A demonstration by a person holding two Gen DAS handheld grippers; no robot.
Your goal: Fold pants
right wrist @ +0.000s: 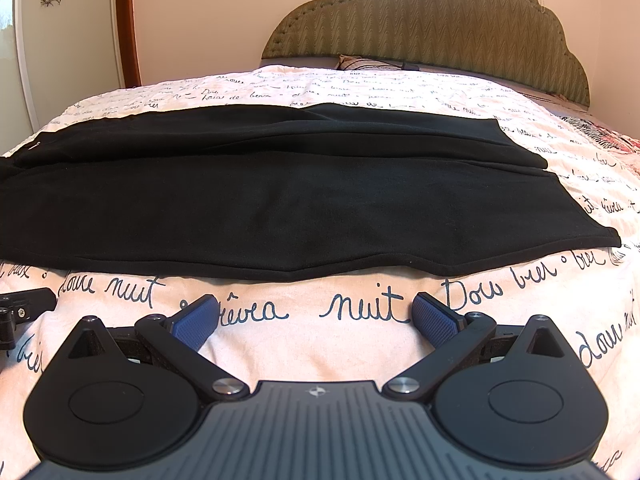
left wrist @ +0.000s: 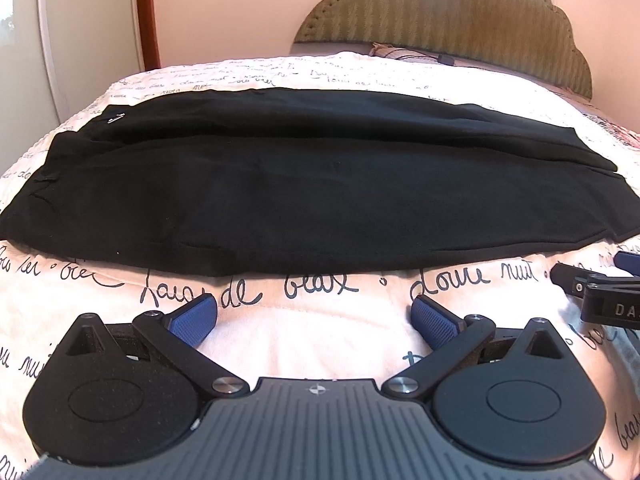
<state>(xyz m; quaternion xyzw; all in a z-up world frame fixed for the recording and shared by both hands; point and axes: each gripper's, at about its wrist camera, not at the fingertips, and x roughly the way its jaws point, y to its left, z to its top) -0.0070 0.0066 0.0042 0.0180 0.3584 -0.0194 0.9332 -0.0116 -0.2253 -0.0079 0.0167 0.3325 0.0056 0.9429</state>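
Observation:
Black pants [left wrist: 280, 184] lie flat across the bed, lengthwise left to right, waistband at the left, leg hems at the right; one leg lies behind the other. They also show in the right wrist view [right wrist: 280, 200]. My left gripper [left wrist: 314, 314] is open and empty, resting on the bedspread just in front of the pants' near edge. My right gripper [right wrist: 314, 314] is open and empty, also just short of the near edge, further right toward the hems. The right gripper's side shows at the right edge of the left wrist view [left wrist: 600, 292].
A white bedspread [right wrist: 360, 340] with black script covers the bed. An olive padded headboard [right wrist: 440, 16] stands at the back right with a pillow [right wrist: 372, 63] below it. A wooden frame [right wrist: 126, 20] and white door stand at the back left.

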